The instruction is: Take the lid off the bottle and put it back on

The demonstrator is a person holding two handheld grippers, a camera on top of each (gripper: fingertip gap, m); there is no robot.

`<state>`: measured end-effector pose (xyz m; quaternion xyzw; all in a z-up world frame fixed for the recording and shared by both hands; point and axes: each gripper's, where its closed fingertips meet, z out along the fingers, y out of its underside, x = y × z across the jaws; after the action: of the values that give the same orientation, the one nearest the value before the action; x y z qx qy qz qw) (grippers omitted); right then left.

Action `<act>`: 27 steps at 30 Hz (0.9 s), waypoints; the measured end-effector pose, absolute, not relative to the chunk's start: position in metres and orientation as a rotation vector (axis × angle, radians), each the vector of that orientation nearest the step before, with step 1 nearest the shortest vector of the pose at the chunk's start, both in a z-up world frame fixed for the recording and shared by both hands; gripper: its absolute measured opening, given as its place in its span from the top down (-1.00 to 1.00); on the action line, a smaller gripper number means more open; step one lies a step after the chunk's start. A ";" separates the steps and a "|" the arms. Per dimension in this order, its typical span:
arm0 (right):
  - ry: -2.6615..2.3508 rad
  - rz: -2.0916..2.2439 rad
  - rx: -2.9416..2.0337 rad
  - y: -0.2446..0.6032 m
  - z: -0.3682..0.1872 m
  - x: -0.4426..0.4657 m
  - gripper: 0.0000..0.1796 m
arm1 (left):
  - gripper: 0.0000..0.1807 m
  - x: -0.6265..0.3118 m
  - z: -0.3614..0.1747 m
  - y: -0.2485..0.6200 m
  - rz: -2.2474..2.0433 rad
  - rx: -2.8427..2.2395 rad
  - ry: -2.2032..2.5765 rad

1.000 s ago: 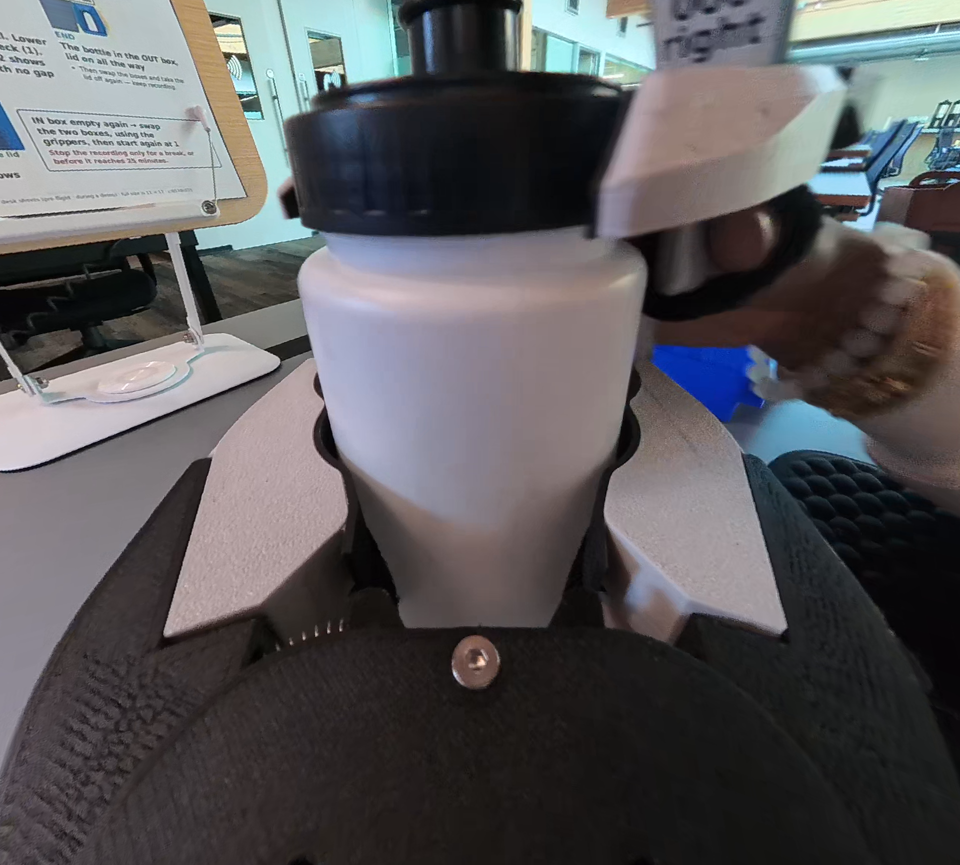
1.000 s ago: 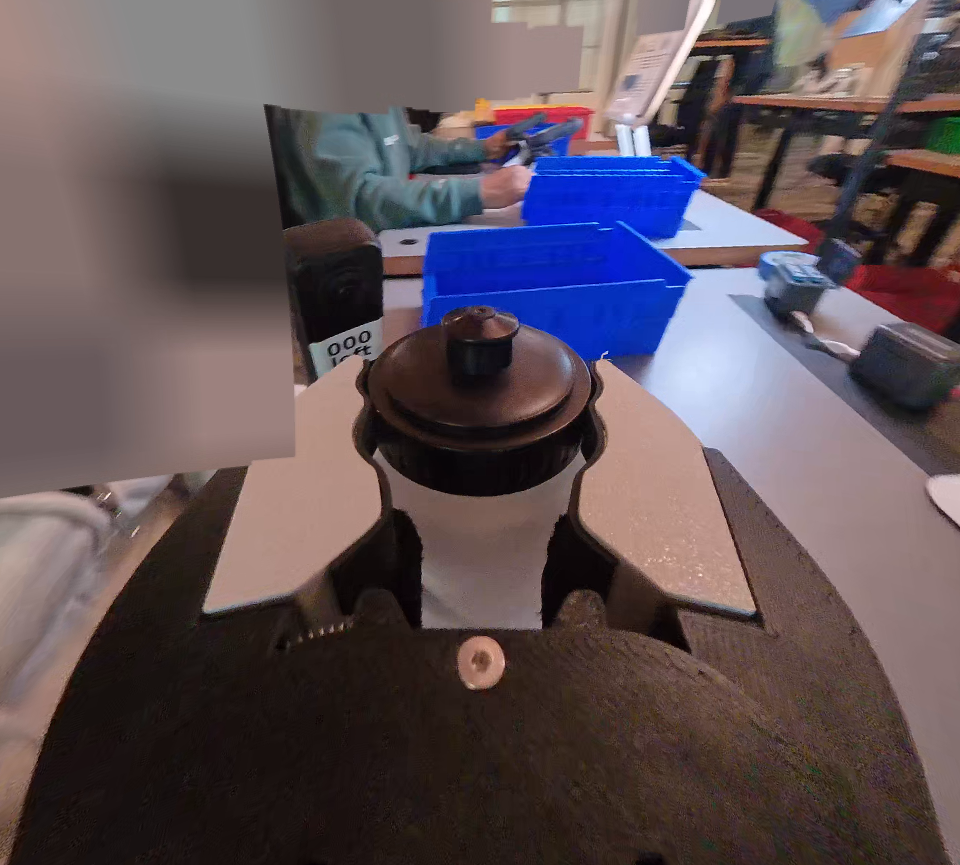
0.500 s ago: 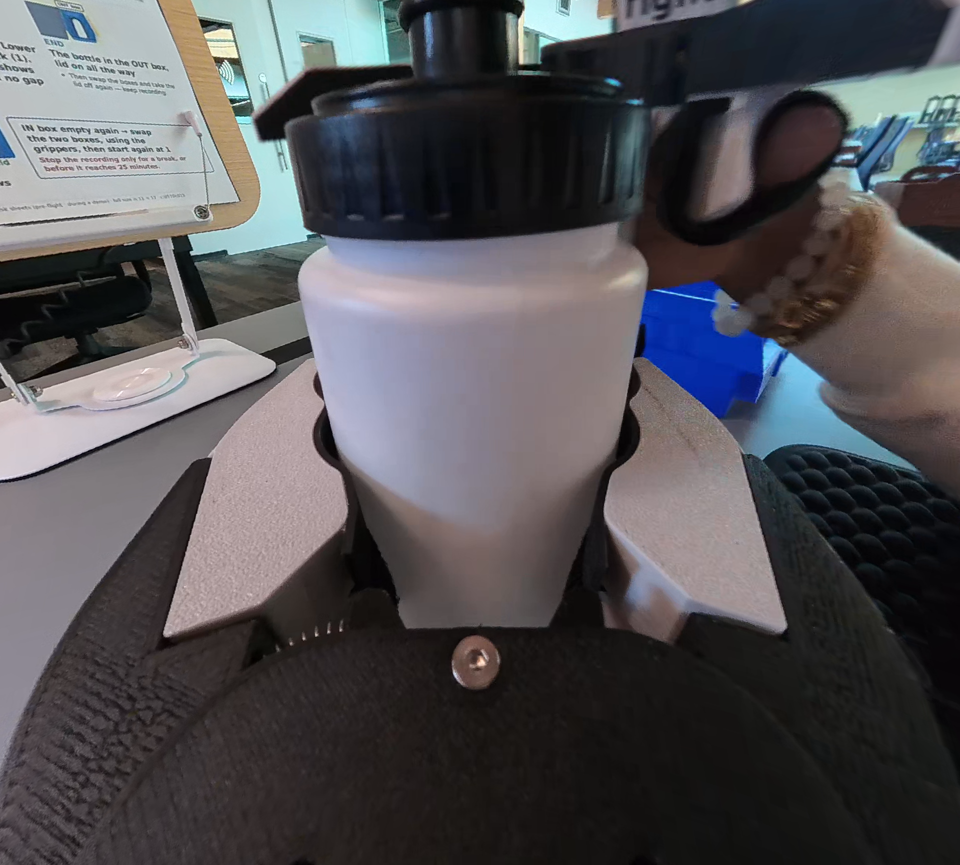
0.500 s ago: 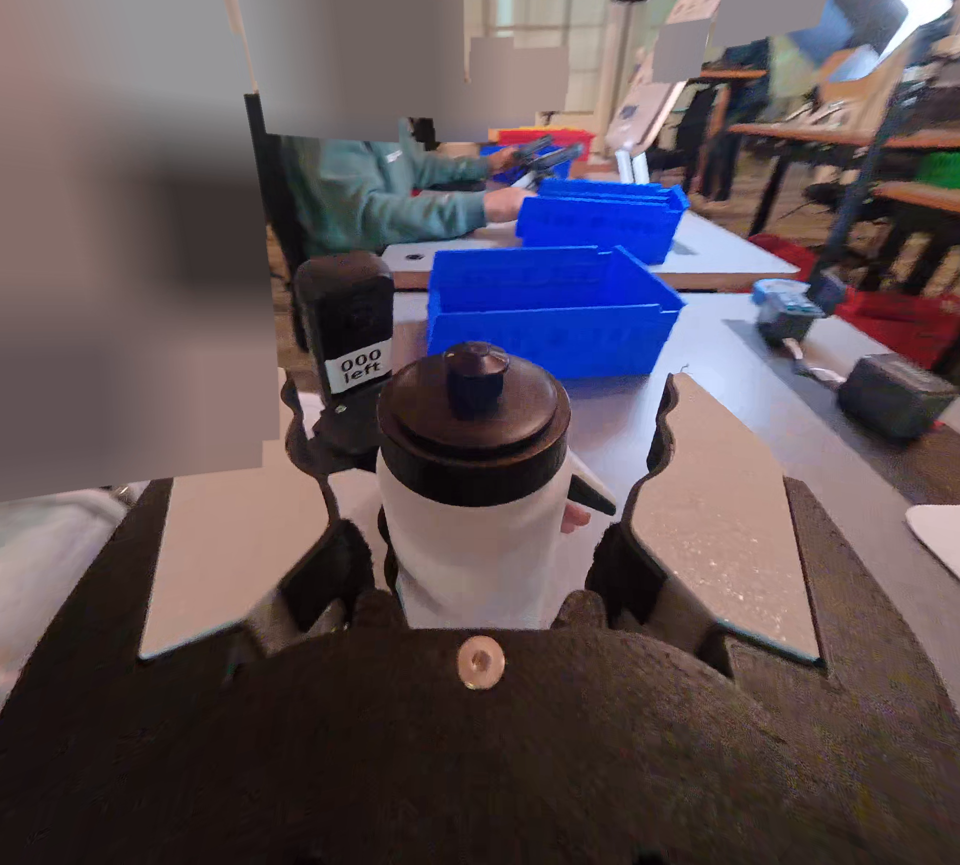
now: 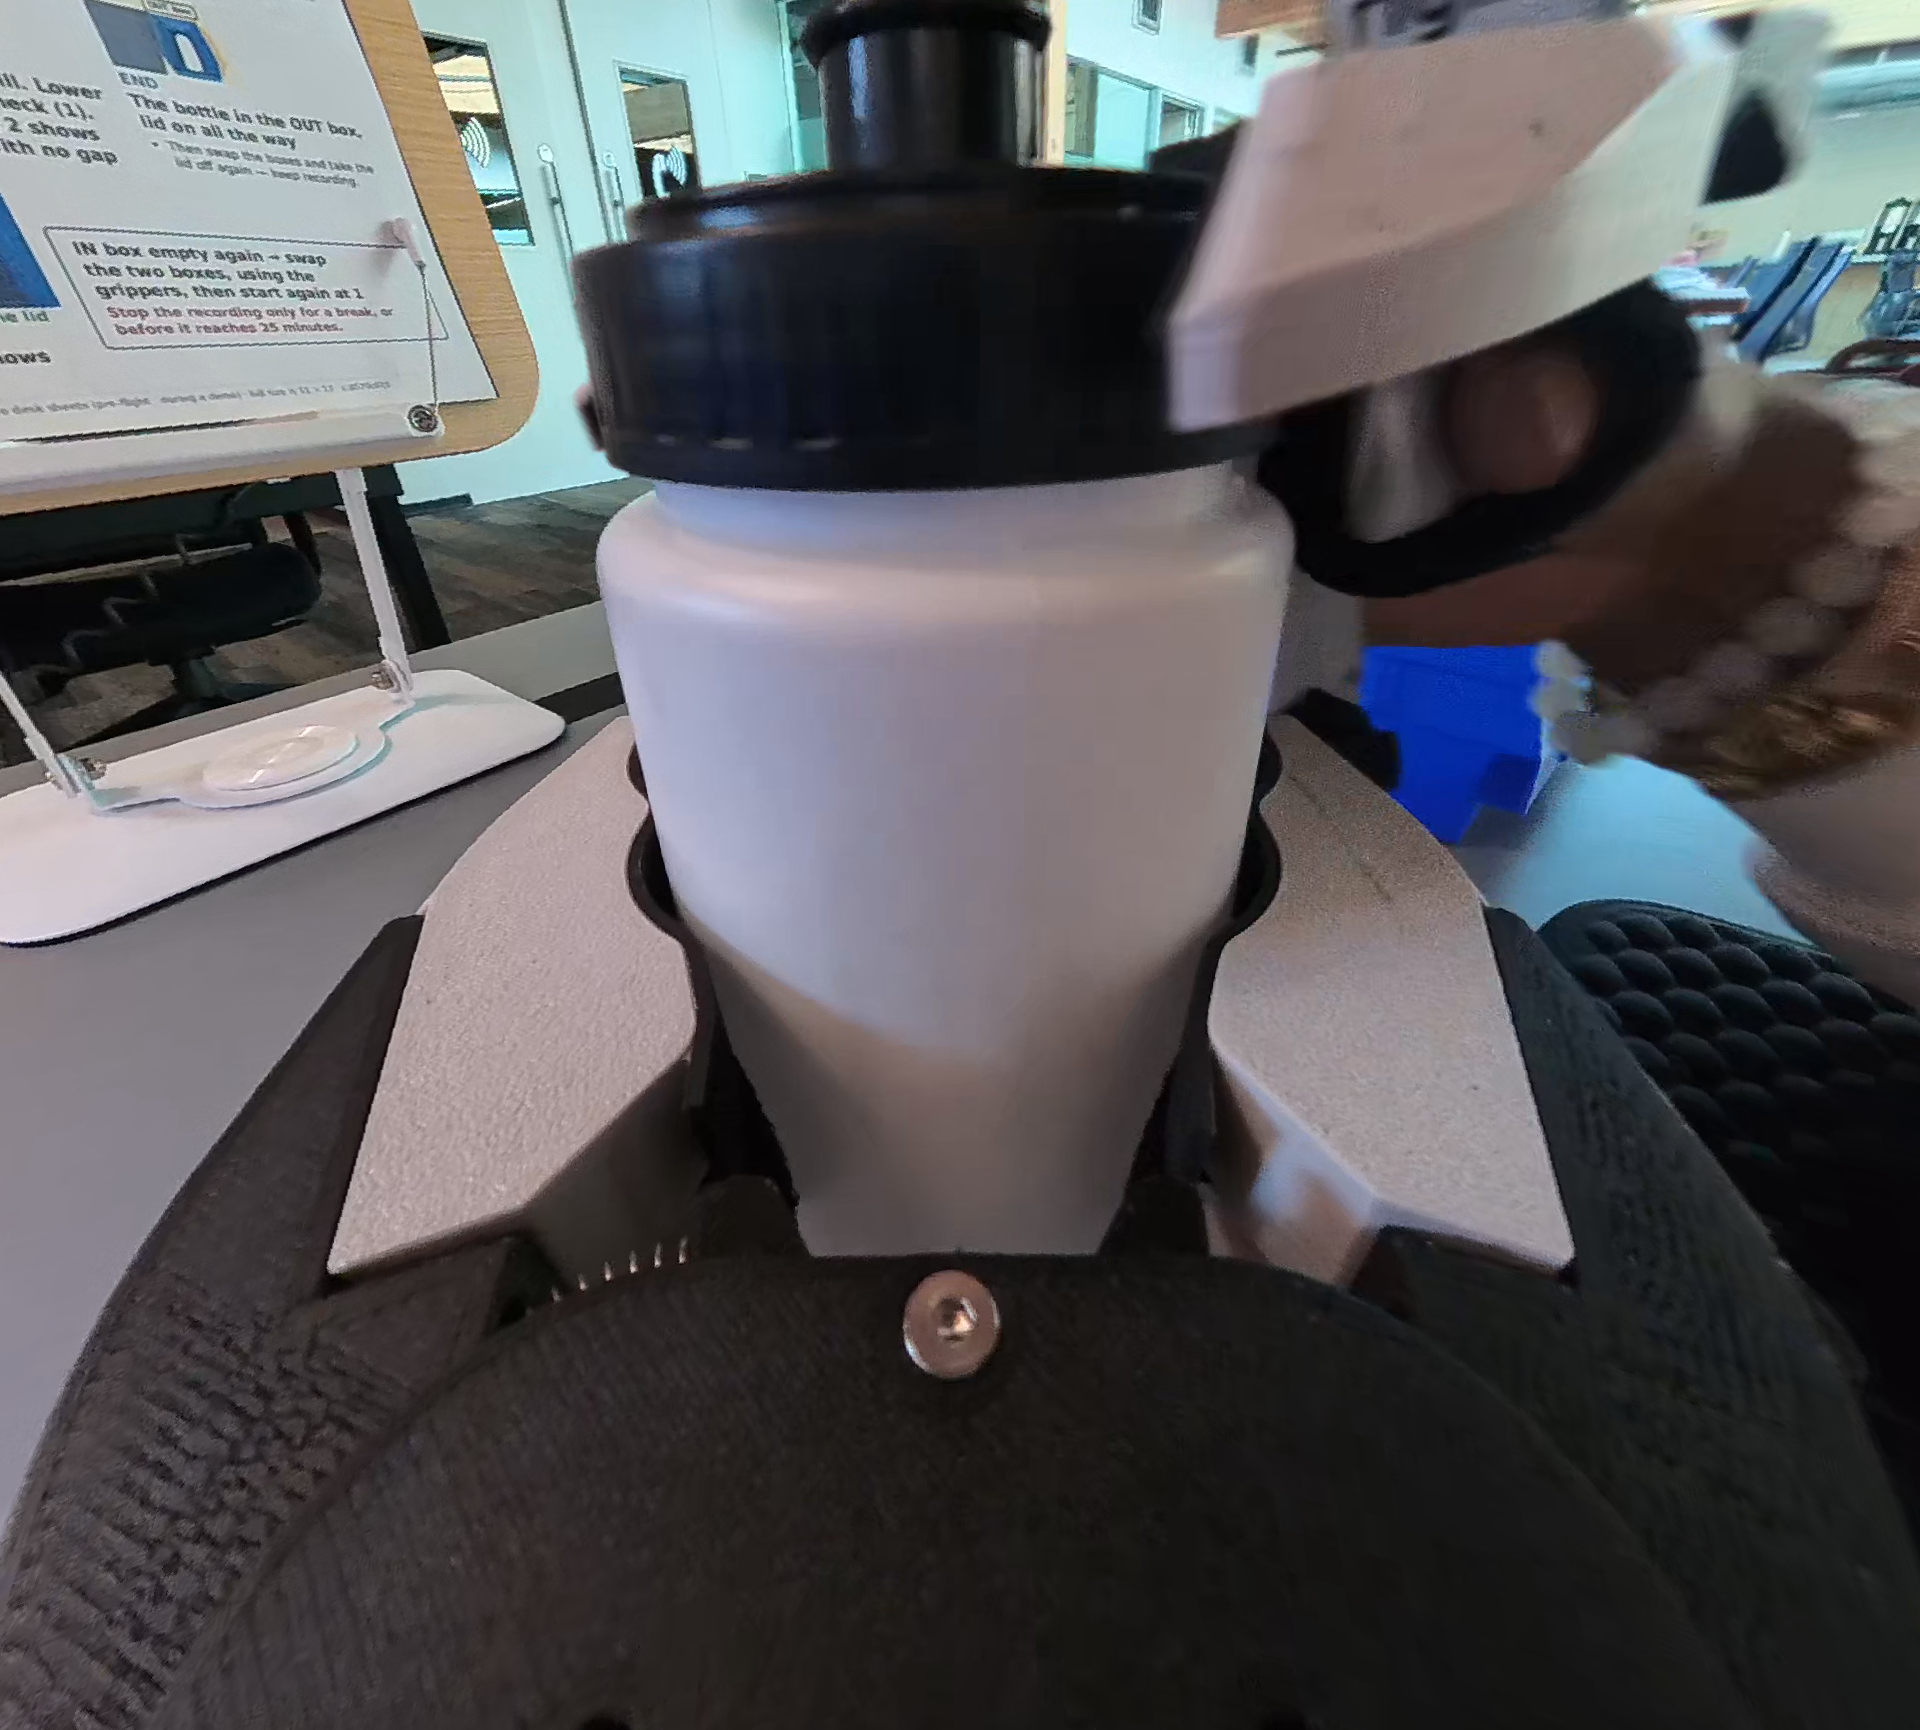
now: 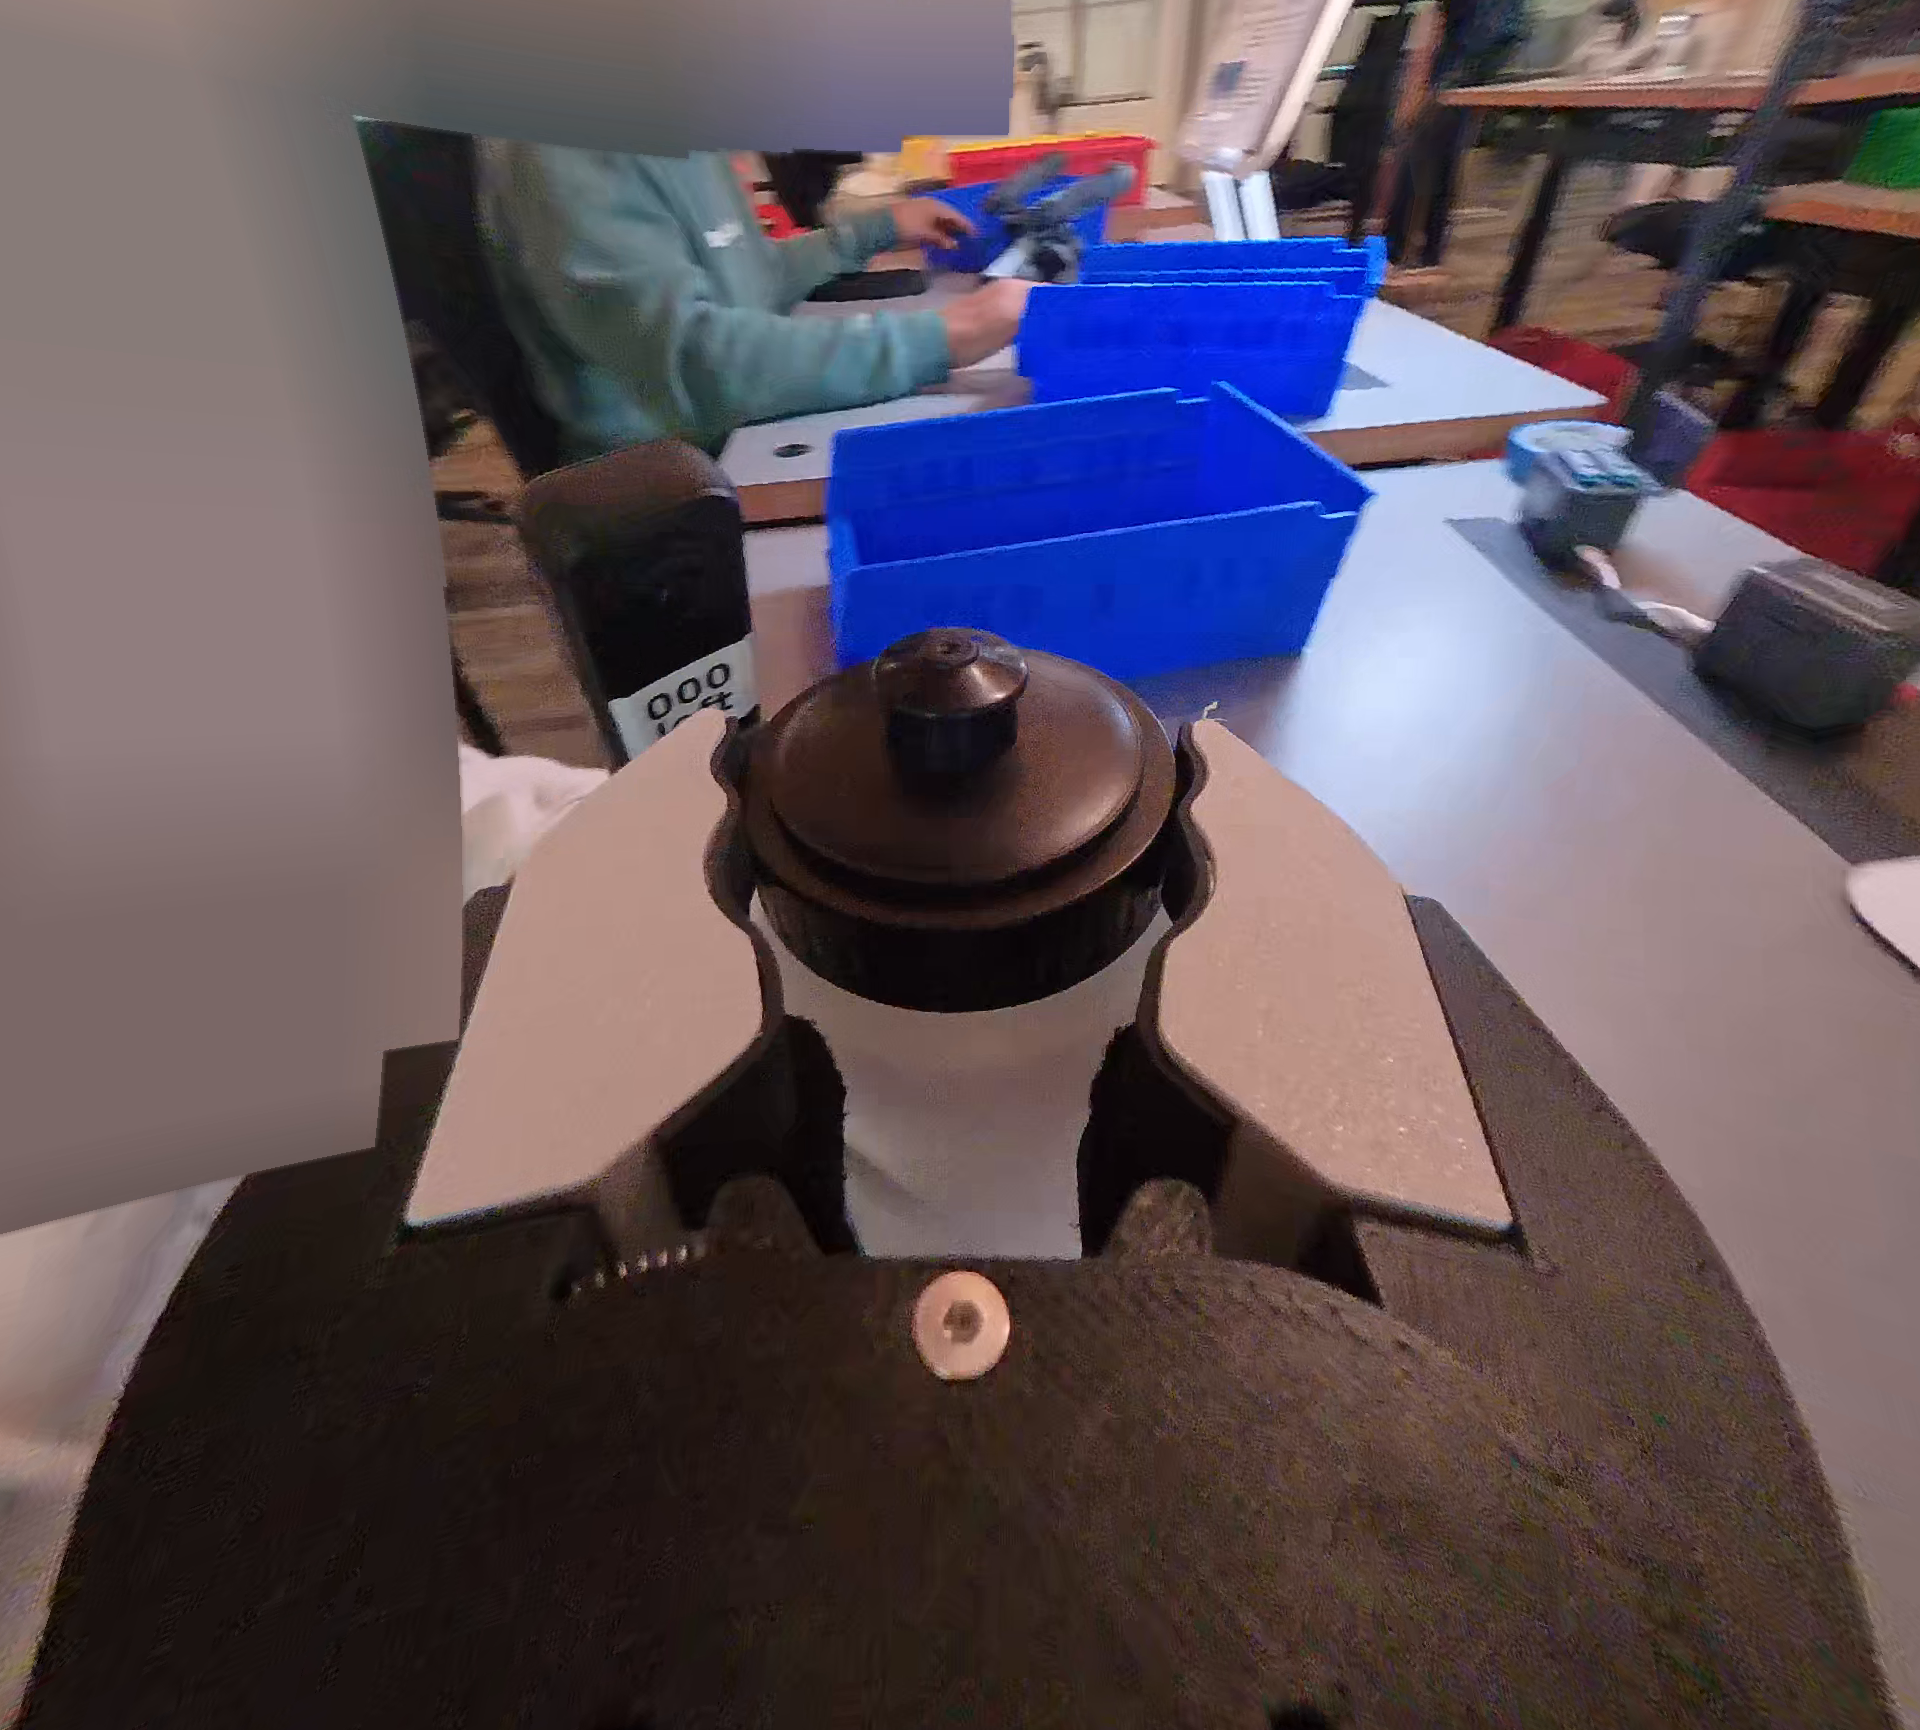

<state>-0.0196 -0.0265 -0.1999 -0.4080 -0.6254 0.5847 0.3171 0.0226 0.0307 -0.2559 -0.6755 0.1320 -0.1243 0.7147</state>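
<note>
Right now my left gripper (image 5: 951, 932) is clamped around the white bottle (image 5: 945, 776), holding it upright above the grey table (image 5: 156, 1036). My right gripper (image 6: 951, 859) pinches the black lid (image 6: 951, 859) seated on the bottle's neck, a blue bin (image 6: 1081, 527) on the table beyond

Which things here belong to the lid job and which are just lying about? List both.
In the job:
white bottle, held by the left claw
black lid, gripped by the right claw

Lying about:
blue bin
instruction board on a stand
black charger
tape roll
</note>
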 end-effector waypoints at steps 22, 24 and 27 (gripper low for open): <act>-1.982 1.744 -0.696 -0.036 -0.202 -0.013 0.07 | -0.15 0.024 -0.256 0.029 -0.292 -1.490 0.310; -1.938 1.774 -0.751 -0.037 -0.201 -0.012 0.12 | -0.16 0.024 -0.256 0.029 -0.294 -1.490 0.306; -1.808 1.689 -0.863 -0.035 -0.200 -0.015 0.13 | -0.16 0.024 -0.256 0.029 -0.282 -1.491 0.309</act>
<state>-0.0148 -0.0347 -0.2004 -0.3182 -0.6666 0.6228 0.2579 0.0245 0.0286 -0.2560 -0.6731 0.1394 -0.1273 0.7151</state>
